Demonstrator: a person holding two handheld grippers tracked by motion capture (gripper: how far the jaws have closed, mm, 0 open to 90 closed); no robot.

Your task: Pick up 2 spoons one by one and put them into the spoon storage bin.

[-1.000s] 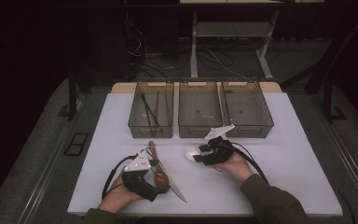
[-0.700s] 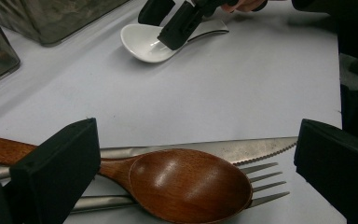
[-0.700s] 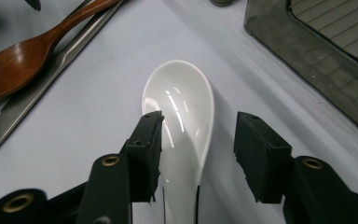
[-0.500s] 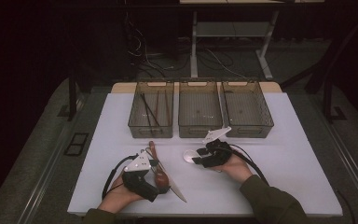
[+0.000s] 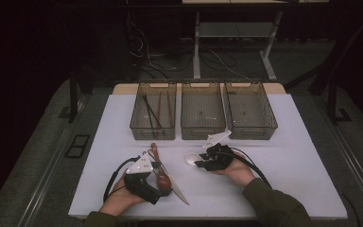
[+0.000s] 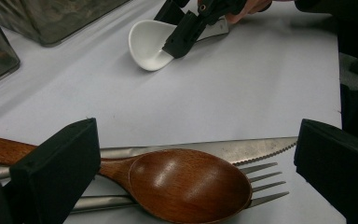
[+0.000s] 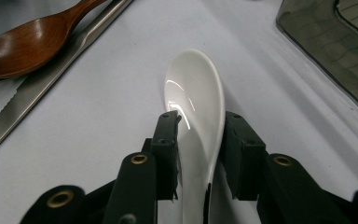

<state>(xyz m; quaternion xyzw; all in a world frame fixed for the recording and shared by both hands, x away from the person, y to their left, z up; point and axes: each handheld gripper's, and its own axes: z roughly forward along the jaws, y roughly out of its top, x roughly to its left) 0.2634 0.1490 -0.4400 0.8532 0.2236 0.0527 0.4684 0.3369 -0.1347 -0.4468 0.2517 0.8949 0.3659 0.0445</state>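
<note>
A white ceramic spoon (image 5: 190, 158) (image 7: 193, 88) lies on the white table, bowl toward the left. My right gripper (image 5: 199, 161) (image 7: 198, 126) has just been closing, and both pads now touch the sides of the spoon's neck. From the left gripper view, the right gripper (image 6: 170, 28) sits over the white spoon (image 6: 147, 42). My left gripper (image 5: 159, 183) (image 6: 196, 140) stands open, low over a wooden spoon (image 5: 162, 178) (image 6: 189, 184), a serrated knife (image 6: 242, 149) and a fork (image 6: 261, 184) that lie together.
Three smoky clear bins stand in a row behind the cutlery: the left bin (image 5: 153, 136) holds dark sticks, the middle bin (image 5: 202, 136) and right bin (image 5: 253, 135) look bare. The knife's blade (image 5: 179, 194) points toward the front edge.
The right gripper's jaws have drawn in around the white spoon's neck, and the hand shifted slightly toward the spoon. The left hand and its cutlery have stayed put.
</note>
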